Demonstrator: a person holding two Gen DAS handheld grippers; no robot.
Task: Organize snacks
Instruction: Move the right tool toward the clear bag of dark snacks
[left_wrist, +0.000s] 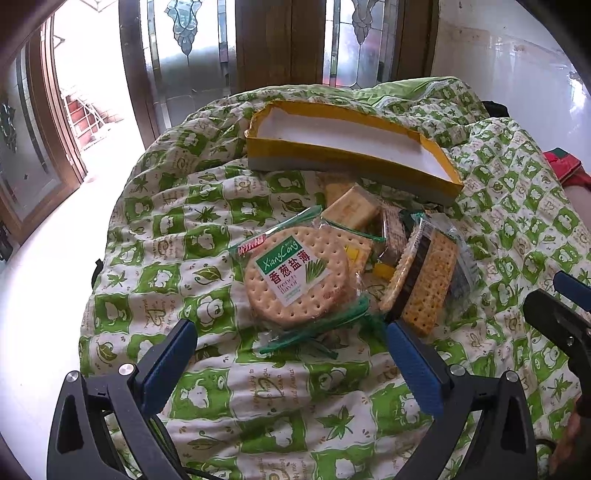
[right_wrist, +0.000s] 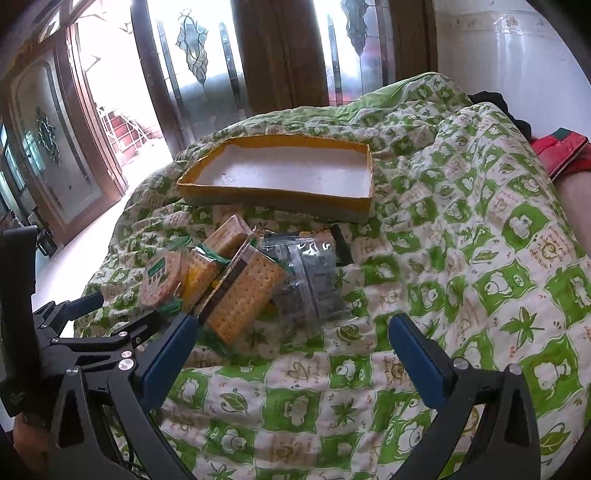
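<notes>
A pile of wrapped snacks lies on a green and white quilt (left_wrist: 155, 258). On top is a round cracker pack (left_wrist: 297, 275) with a green label; it also shows in the right wrist view (right_wrist: 160, 282). Beside it leans a rectangular cracker pack (left_wrist: 424, 280), also in the right wrist view (right_wrist: 245, 297), next to a clear dark-printed packet (right_wrist: 314, 284). Behind the pile lies a shallow yellow-rimmed box (left_wrist: 354, 153), white inside and empty; the right wrist view shows it too (right_wrist: 280, 173). My left gripper (left_wrist: 291, 332) is open just before the round pack. My right gripper (right_wrist: 291, 328) is open near the pile.
The quilt (right_wrist: 461, 258) covers a rounded raised surface that drops off to a white floor (left_wrist: 44, 295) on the left. Wooden doors with glass panels (left_wrist: 192, 44) stand behind. A red item (right_wrist: 561, 151) lies at the far right edge.
</notes>
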